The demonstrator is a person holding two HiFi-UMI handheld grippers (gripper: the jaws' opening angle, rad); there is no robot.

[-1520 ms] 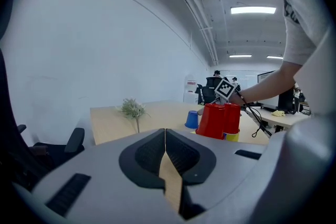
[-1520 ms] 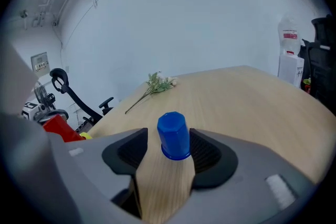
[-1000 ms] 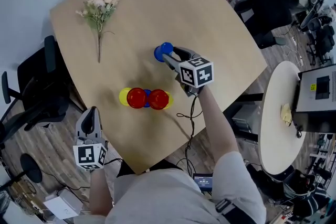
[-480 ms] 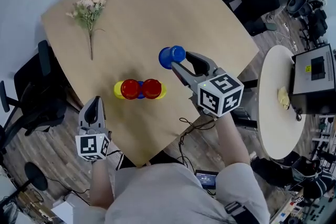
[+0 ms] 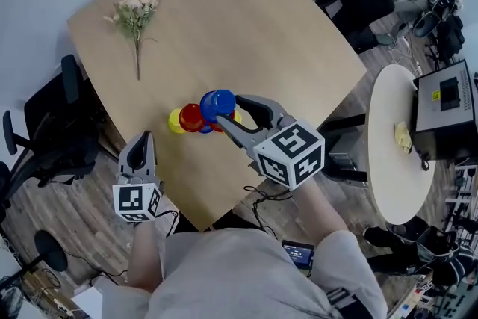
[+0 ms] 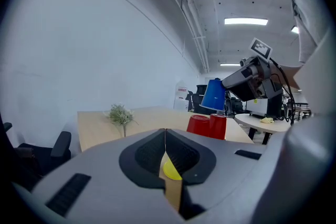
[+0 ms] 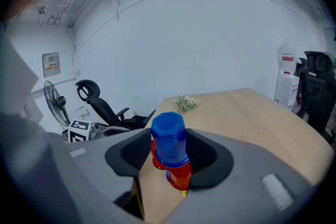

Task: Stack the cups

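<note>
A dried flower sprig (image 5: 134, 15) lies at the far left of the tabletop (image 5: 246, 26), with an office chair (image 5: 45, 123) off its left edge and a round white table (image 5: 388, 160) off its right, all well apart from the cups. In the head view the blue cup (image 5: 218, 105), clamped between the fingers of the right gripper (image 5: 224, 110), overlaps the red cups (image 5: 190, 118) and yellow cup (image 5: 175, 121) clustered by the near edge. The left gripper view shows it side-on, tapered and mouth-down just above the red pair, while the fingers of the left gripper (image 5: 140, 140) are pressed together, empty, at the near left.
</note>
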